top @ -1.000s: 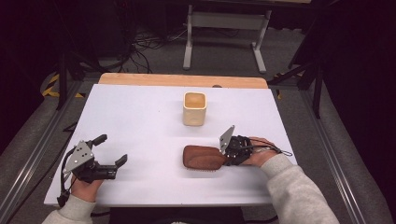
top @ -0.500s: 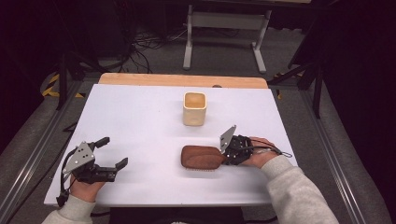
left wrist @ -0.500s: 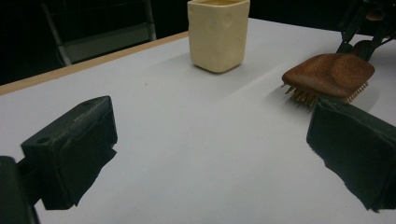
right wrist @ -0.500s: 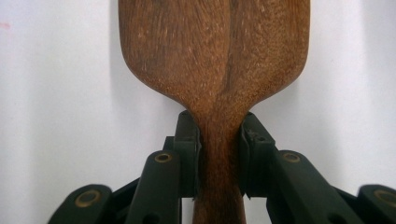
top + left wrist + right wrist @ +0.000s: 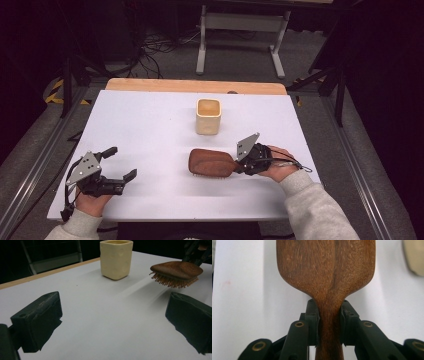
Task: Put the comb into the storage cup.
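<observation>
The right gripper (image 5: pixel 241 166) holds a wooden hairbrush (image 5: pixel 212 162) by its handle. In the right gripper view both jaws press against the narrow neck of the handle, one on each side, with the broad wooden back of the hairbrush (image 5: pixel 325 267) spreading out ahead of them. The brush lies roughly level, back upward and bristles downward. In the left gripper view the hairbrush (image 5: pixel 178 270) is lifted clear of the table (image 5: pixel 150 125), with a shadow beneath its bristles. It sits in the right half of the table, toward the person's side, with its head pointing to the left.

A cream-coloured cup (image 5: pixel 208 116) stands upright near the middle of the table, beyond the brush and apart from it. Its mouth is squarish.

The left gripper (image 5: pixel 121 164) is at the near left part of the table, well apart from brush and cup. Its jaws stand wide with nothing between them; the left gripper view shows bare white table between the two black pads (image 5: pixel 40 315).
</observation>
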Available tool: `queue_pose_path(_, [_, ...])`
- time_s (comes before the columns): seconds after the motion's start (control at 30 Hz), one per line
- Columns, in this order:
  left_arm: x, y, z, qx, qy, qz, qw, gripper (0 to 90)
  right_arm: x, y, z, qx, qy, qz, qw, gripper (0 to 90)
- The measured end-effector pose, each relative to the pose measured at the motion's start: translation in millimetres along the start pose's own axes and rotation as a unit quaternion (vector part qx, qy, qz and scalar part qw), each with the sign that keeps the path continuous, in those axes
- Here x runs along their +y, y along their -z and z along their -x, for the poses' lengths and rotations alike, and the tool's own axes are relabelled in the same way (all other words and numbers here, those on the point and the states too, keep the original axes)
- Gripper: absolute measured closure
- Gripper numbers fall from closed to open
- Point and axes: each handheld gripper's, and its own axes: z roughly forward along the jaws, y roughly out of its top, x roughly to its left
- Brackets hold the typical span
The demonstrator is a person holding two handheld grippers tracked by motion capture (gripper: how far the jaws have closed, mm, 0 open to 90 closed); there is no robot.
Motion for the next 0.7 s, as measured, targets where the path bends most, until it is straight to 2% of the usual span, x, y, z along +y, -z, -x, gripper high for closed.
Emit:
queue_pose_path(0.07, [0.3, 0.3, -0.5, 0.001, 0.0, 0.001, 1.0, 1.3, -0.3, 3.5, -1.8, -0.01, -0.005, 0.024, 0.9996, 72.3])
queue_pose_path(0.1, [0.5, 0.4, -0.9, -0.001, 0.0, 0.0, 1.0, 1.3, -0.3, 3.5, -1.8, -0.01, -0.005, 0.024, 0.9996, 72.3])
queue_pose_path(0.2, [0.5, -0.2, -1.2, 0.0, 0.003, -0.002, 1.0, 0.5, -0.7, 7.6, -6.0, -0.033, -0.012, 0.052, 0.9981, 72.3])
queue_pose_path(0.27, [0.5, -0.8, -0.5, 0.0, 0.001, -0.001, 1.0, 0.4, -0.6, 9.3, -8.0, -0.039, -0.017, 0.066, 0.997, 72.3])
queue_pose_path(0.43, [1.6, -1.6, 1.0, -0.003, -0.003, -0.009, 1.0, 0.2, 1.6, 12.8, -13.9, -0.071, -0.032, 0.107, 0.9912, 72.3])
queue_pose_path(0.5, [1.8, -1.9, 1.4, -0.005, -0.003, -0.009, 0.9999, 0.2, 2.1, 13.5, -15.1, -0.075, -0.036, 0.115, 0.99, 72.3])
queue_pose_path(0.53, [1.9, -1.9, 1.4, -0.005, -0.003, -0.009, 0.9999, 0.2, 3.0, 14.2, -16.2, -0.082, -0.043, 0.13, 0.9871, 72.3])
queue_pose_path(0.57, [2.0, -1.7, 1.1, -0.007, -0.003, -0.011, 0.9999, 0.2, 3.0, 14.2, -16.2, -0.082, -0.043, 0.13, 0.9871, 72.3])
queue_pose_path(0.6, [2.0, -1.7, 0.7, -0.011, 0.002, -0.008, 0.9999, 0.2, 4.1, 14.6, -18.1, -0.084, -0.052, 0.143, 0.9848, 72.3])
queue_pose_path(0.7, [2.2, -1.4, -0.1, -0.012, 0.005, -0.007, 0.9999, 0.2, 5.8, 14.0, -21.1, -0.092, -0.058, 0.16, 0.9812, 72.3])
